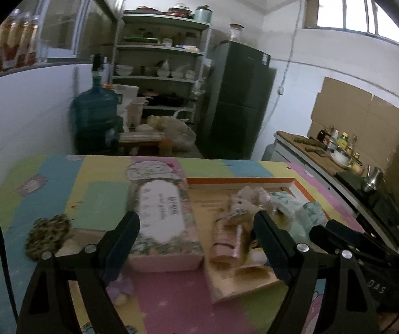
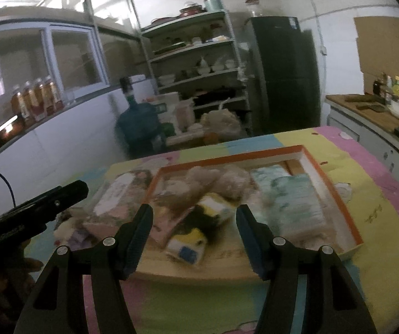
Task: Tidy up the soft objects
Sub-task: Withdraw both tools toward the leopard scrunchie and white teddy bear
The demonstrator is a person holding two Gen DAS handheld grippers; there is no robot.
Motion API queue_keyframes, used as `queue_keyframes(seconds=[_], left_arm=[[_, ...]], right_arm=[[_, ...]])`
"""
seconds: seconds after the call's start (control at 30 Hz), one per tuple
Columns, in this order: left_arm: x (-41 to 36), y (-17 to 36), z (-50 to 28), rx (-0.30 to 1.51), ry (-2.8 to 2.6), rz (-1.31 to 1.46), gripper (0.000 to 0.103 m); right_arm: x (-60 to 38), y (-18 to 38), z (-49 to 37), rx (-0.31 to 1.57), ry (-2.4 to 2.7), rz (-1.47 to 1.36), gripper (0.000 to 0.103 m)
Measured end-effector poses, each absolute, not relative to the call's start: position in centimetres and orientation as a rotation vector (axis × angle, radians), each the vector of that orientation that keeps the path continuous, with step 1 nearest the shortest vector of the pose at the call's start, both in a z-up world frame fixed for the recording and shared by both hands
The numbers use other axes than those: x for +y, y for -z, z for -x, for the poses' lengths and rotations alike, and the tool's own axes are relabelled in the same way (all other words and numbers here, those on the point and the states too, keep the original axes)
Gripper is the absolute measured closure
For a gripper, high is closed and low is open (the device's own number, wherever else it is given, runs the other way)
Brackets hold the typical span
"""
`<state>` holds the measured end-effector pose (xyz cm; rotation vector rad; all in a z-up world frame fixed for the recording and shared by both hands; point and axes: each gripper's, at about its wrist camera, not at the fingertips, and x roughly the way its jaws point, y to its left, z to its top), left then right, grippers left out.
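Left gripper [image 1: 196, 229]: fingers apart, holding nothing; tissue pack [image 1: 162, 217] between them, mottled pouf [image 1: 47, 235] left of left finger. Right gripper [image 2: 194, 221]: fingers apart, empty; yellow-white packet [image 2: 188, 243], blurred, perhaps sponge, between them in orange-rimmed tray [image 2: 335, 186] on worktop [image 2: 366, 167].

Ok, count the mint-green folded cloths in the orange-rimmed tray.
2: one mint-green cloth at the tray's far right, a second cloth just nearer, against it. Blur may hide others.

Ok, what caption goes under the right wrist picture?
Open right gripper hovering over an orange-rimmed tray piled with plush toys and tissue packs.
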<state>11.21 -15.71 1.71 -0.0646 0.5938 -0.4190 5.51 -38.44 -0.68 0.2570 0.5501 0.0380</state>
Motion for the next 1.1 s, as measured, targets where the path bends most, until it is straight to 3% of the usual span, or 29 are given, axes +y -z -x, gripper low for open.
queue_keyframes(seconds=[0.43, 0.53, 1.1], left_arm=[[-8.8, -1.9, -9.0, 0.555, 0.352, 0.117, 0.014], [-7.1, -1.8, -8.5, 0.544, 0.337, 0.131, 0.014], [4.2, -0.5, -7.2, 0.513, 0.196, 0.229, 0.01]], right_arm=[[-32.7, -0.2, -4.5, 0.539, -0.087, -0.225, 0.038], [-31.4, -0.3, -4.4, 0.536, -0.099, -0.216, 0.031], [-22.6, 0.9, -5.6, 0.591, -0.208, -0.165, 0.029]])
